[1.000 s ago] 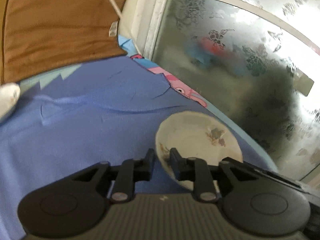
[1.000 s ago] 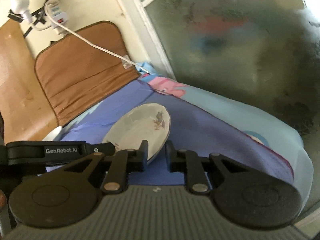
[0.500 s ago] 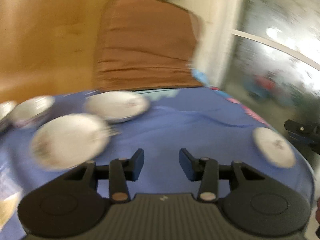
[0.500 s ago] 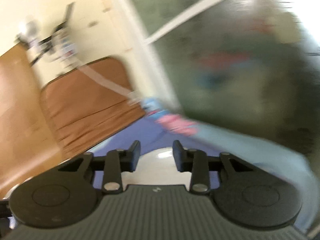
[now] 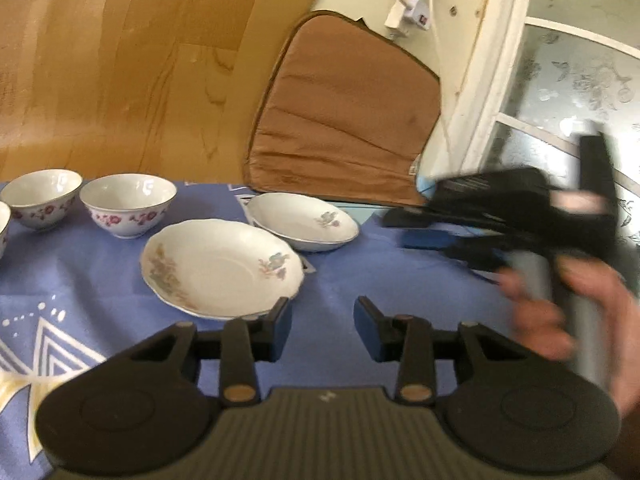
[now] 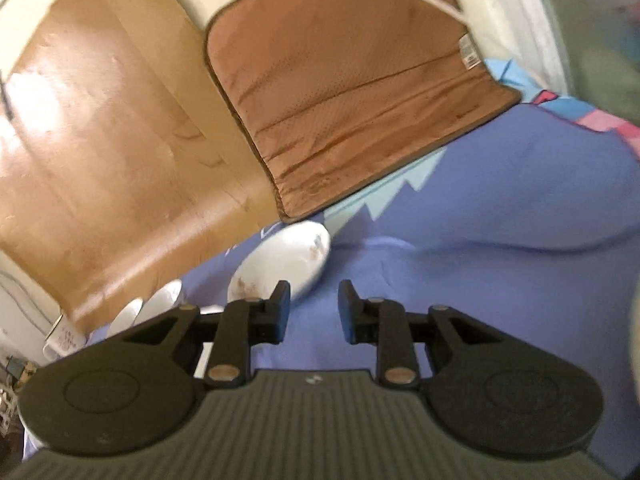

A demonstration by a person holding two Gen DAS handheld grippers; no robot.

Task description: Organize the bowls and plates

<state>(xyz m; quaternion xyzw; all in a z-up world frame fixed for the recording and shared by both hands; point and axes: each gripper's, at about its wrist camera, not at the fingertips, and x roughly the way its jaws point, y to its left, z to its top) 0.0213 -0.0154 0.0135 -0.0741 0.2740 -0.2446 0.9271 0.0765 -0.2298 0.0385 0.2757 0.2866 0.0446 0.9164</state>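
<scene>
Moved: your left gripper [image 5: 322, 326] let go, swung left
Jaws: both spread, empty; right gripper [image 6: 314, 312] too
Plates: near plate [image 5: 222, 266] and far plate [image 5: 304, 221] on blue cloth [image 5: 360, 272], bowls [image 5: 128, 205] left

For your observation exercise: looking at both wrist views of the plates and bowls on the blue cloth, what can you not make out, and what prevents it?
- Left wrist view: the right gripper is smeared by motion blur; its finger gap is unreadable.
- Left wrist view: a third bowl is cut off by the left edge.
- Right wrist view: the bowls are blurred and partly behind the gripper body; their count is unclear.
- Right wrist view: the plate pattern is blurred.
</scene>
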